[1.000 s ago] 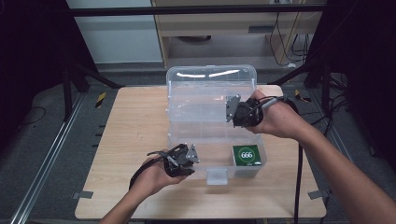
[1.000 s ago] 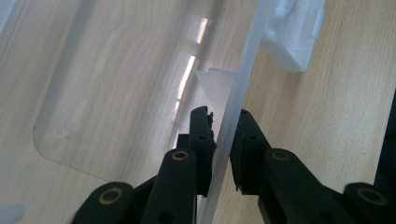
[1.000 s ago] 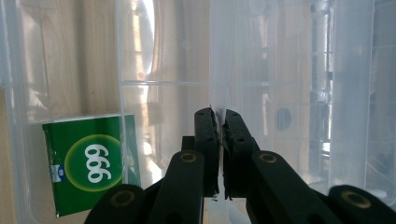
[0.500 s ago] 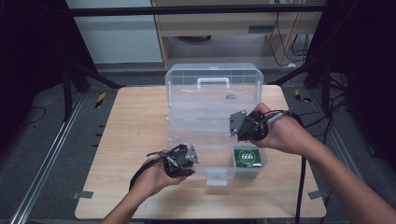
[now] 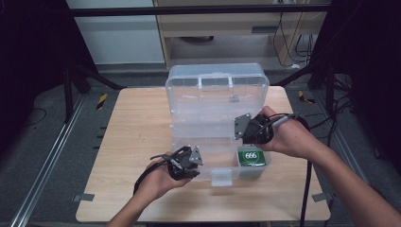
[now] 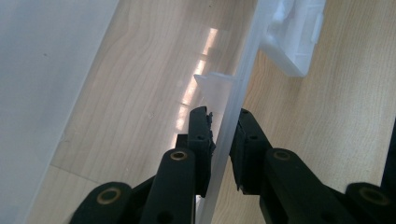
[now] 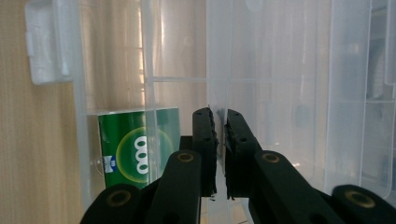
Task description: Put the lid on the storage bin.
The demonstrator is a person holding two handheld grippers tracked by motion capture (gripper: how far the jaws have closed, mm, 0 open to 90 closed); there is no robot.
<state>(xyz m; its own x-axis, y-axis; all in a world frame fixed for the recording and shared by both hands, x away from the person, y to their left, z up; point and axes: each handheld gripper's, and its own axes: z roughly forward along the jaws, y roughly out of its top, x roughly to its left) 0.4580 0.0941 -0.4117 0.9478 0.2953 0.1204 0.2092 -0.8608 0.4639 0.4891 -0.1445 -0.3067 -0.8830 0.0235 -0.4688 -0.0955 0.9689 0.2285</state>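
I had both tools at a clear plastic box [image 5: 215,120] that sat open on the wooden tabletop [image 5: 127,142], its lid standing upright at the far side. My left tool [image 5: 189,163] was at the box's near wall, well apart from the right one. In the left gripper view the jaws straddled that thin clear wall [image 6: 233,107], one jaw inside the box and one outside, closed down close to it; a narrow gap showed on the outer side, so I could not tell whether they truly clamped it. Just ahead of that tool and to its right, the white latch [image 6: 292,35] stuck out from the wall over the tabletop. My right tool [image 5: 250,128] was over the right-hand part of the box, near the lid. In the right gripper view its jaws were drawn almost together, a thin slit between them, with the edge of a clear divider [image 7: 219,60] running straight ahead from that slit; I could not tell whether the pads gripped it. A green packet [image 5: 250,157] with a white ring and white figures lay in the near right corner of the box, below and to the left of the right tool [image 7: 219,116], apart from its jaws.
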